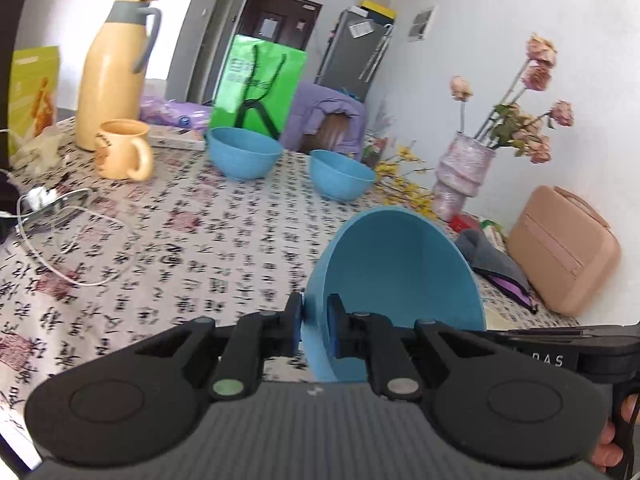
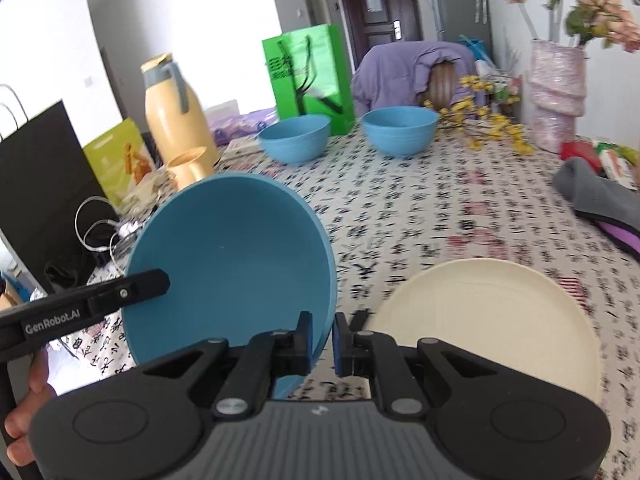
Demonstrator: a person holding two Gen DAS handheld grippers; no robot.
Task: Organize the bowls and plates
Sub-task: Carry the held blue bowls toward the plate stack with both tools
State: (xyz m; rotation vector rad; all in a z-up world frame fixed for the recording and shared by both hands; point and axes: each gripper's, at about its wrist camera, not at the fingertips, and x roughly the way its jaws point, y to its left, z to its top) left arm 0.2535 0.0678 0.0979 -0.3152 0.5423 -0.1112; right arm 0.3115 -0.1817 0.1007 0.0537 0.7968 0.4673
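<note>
A blue bowl (image 1: 400, 276) is held tilted above the table, its rim pinched on the left by my left gripper (image 1: 314, 330) and on the right by my right gripper (image 2: 323, 340). The same bowl fills the left of the right wrist view (image 2: 232, 264). Both grippers are shut on its rim. A cream plate (image 2: 492, 320) lies flat on the tablecloth just right of my right gripper. Two more blue bowls (image 1: 244, 152) (image 1: 342, 174) stand upright side by side at the far edge; they also show in the right wrist view (image 2: 296, 138) (image 2: 400, 128).
A yellow thermos (image 1: 114, 68), a yellow mug (image 1: 124, 150), a green bag (image 1: 260, 86), a pink vase with flowers (image 1: 464, 172), a pink case (image 1: 564, 250), a grey cloth (image 2: 600, 196) and white cables (image 1: 68, 236) ring the patterned tablecloth (image 1: 180, 240). A black bag (image 2: 44, 184) stands left.
</note>
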